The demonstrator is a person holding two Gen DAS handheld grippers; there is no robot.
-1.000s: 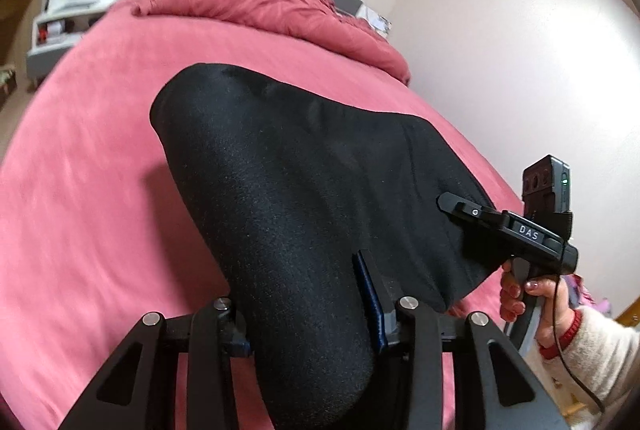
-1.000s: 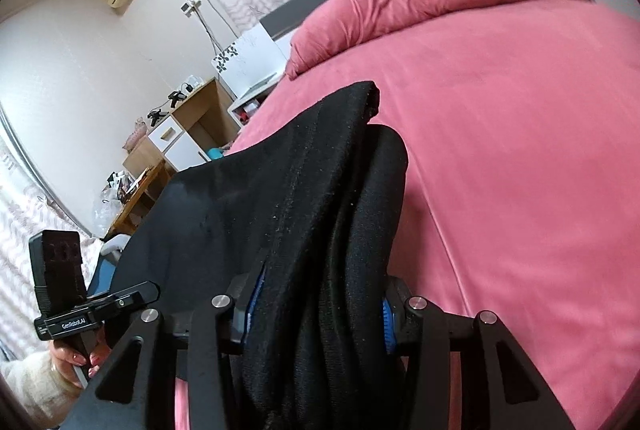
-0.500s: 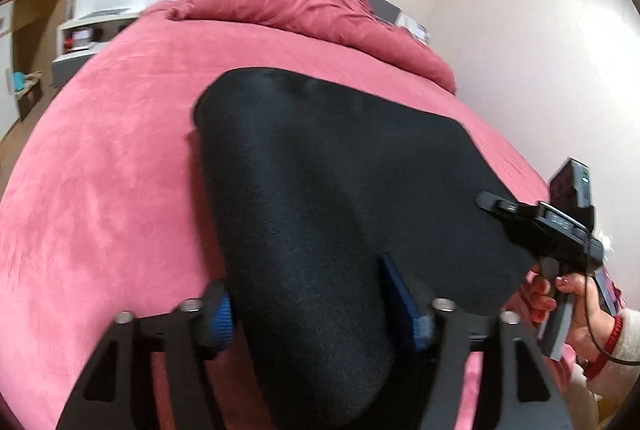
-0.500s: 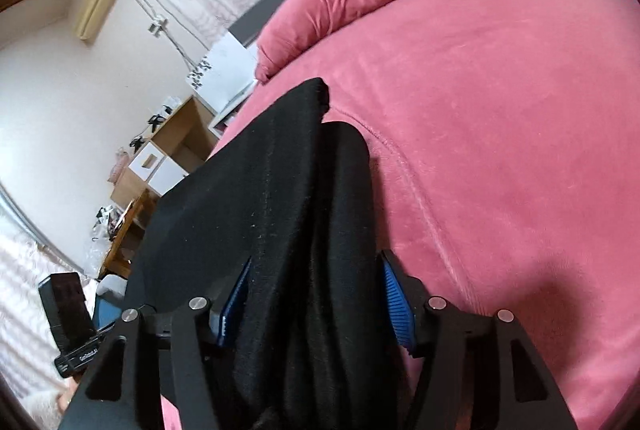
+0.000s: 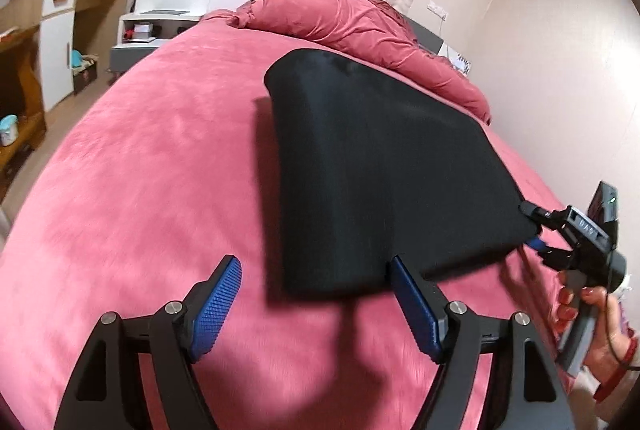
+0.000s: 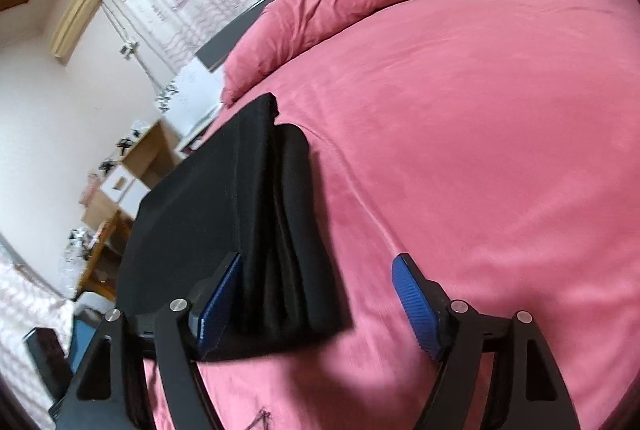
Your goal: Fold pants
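Black pants (image 5: 384, 166) lie folded on the pink bedspread (image 5: 152, 190), near edge just ahead of both tools. Left gripper (image 5: 316, 306) and right gripper (image 6: 320, 304) are both opening, wide, gripping nothing, though a corner of cloth sits between each pair of pads. Risk, as I judge it: a ribbed blue pad (image 6: 218, 300) touching the stacked layers snags on withdrawal and drags the fold open.
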